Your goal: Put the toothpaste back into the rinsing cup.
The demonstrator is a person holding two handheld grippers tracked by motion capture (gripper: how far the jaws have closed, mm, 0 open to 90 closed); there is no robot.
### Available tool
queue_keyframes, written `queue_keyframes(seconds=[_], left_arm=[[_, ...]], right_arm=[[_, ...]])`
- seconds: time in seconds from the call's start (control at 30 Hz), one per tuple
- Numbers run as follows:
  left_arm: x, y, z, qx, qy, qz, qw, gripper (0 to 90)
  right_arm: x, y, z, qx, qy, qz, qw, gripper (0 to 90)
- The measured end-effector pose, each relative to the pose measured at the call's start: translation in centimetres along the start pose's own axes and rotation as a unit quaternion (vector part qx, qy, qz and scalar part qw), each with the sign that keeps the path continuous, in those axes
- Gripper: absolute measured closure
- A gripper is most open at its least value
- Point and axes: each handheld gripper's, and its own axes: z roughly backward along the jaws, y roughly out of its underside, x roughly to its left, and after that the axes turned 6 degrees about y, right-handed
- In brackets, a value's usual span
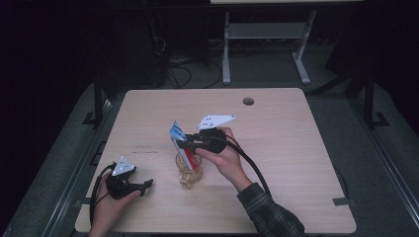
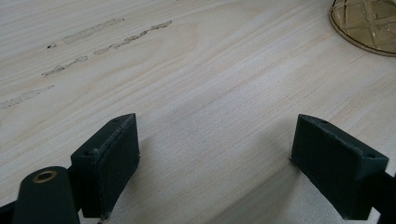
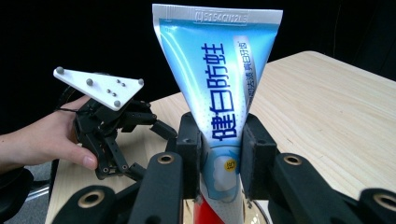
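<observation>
- Your right tool (image 3: 219, 154) grips the tube (image 3: 219, 84), its lower end in the glass (image 1: 189, 170) at mid-surface (image 1: 286, 148).
- Your left tool (image 2: 215, 158) rests wide apart, holding nothing, near the glass.

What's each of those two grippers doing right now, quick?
Left gripper: open, holding nothing, jaws wide over the bare table.
Right gripper: shut on a toothpaste tube, above a glass cup.
</observation>
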Motion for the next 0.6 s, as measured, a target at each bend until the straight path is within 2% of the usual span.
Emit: queue_keyframes(seconds=[0.6], left_arm=[[0.00,0.00,0.00,0.000,-0.001,0.000,1.0000,14.2]], right_arm=[[0.17,0.93,-0.33,0.022,0.002,0.008,0.9997,71.8]])
